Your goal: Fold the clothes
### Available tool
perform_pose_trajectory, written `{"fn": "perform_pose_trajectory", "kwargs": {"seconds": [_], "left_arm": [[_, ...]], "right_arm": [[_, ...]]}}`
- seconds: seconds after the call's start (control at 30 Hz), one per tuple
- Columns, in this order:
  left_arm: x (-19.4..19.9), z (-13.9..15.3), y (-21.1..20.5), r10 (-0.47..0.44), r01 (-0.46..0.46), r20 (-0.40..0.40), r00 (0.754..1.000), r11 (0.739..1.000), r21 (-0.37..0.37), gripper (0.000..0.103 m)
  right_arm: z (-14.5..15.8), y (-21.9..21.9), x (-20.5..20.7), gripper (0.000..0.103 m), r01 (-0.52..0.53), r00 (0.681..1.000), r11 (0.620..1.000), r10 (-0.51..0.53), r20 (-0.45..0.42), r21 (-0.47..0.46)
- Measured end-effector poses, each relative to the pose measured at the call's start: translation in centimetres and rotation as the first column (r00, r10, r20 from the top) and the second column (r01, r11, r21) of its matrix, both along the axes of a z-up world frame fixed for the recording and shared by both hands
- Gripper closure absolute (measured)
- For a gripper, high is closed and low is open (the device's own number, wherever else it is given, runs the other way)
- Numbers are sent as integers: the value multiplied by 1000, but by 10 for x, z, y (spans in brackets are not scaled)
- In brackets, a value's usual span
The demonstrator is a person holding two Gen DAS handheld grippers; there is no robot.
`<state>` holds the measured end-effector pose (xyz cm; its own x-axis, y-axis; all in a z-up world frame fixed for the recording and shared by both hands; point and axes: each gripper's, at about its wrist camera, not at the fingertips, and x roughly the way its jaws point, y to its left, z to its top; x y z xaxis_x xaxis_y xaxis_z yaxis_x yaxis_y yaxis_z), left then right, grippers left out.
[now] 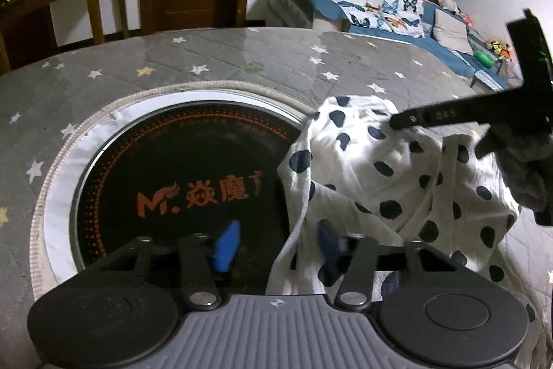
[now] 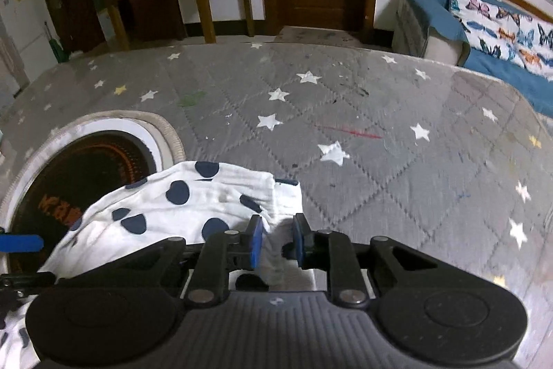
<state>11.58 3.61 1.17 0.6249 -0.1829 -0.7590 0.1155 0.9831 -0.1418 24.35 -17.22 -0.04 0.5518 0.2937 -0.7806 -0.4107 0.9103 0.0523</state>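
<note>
Orange print on the round black glass cooktop (image 1: 179, 168) reads "M." with a flame-like mark, followed by 2 Chinese characters and part of a third hidden behind cloth. The cooktop sits in a white ring let into a grey quilted table cover (image 1: 214, 57) dotted with white and yellow stars.

In the left wrist view, the left gripper (image 1: 276, 246) sits at lower centre, its 2 blue pads set well apart. The white cloth with dark blue dots (image 1: 380, 168) hangs across the right pad, veiling it; the left pad is bare over the cooktop, so nothing is pinched. At the right edge of this view the right gripper's black body comes in from the side, tilted, with a grey-gloved hand (image 1: 528, 168) behind it; its fingertips are hidden in the cloth.

In the right wrist view, the right gripper (image 2: 276, 242) holds a narrow gap with a fold of the cloth (image 2: 193, 203) running between the pads, apparently gripped. The cloth lies bunched and wrinkled at lower left, draped over the cooktop's right rim and the table cover.
</note>
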Motion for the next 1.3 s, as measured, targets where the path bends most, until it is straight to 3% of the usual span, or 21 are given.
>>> {"fn": "perform_pose_trajectory", "kwargs": {"seconds": [0.1,0.2,0.3,0.57,0.7,0.83,0.97,1.2,1.3], "left_arm": [[1,-5,2,-17,17,-11,1000,1000,-14,75],[1,-5,5,-9,9,-6,1000,1000,-25,94],[-2,-2,14,19,-18,16,1000,999,-37,99],[-19,15,52,158,-154,82,984,987,-49,101],[-23,14,69,211,-207,65,975,977,-52,101],[-26,11,76,222,-220,51,974,974,-55,101],[-28,12,73,209,-206,56,976,977,-59,101],[-29,13,71,198,-194,61,978,979,-61,101],[-28,12,72,201,-197,62,978,978,-62,101]], "right_arm": [[2,13,6,98,-14,1000,999,15,11,-43],[6,28,15,101,-32,999,995,35,39,-91],[16,52,27,102,-59,994,990,71,87,-131],[40,143,67,103,-138,959,979,169,227,-147],[38,173,79,99,-165,962,978,189,196,-131],[29,159,74,94,-175,970,975,196,147,-140],[18,133,66,81,-164,979,973,181,97,-160],[-2,91,55,79,-148,988,970,153,14,-192],[-2,97,58,79,-151,987,972,158,23,-182]]}}
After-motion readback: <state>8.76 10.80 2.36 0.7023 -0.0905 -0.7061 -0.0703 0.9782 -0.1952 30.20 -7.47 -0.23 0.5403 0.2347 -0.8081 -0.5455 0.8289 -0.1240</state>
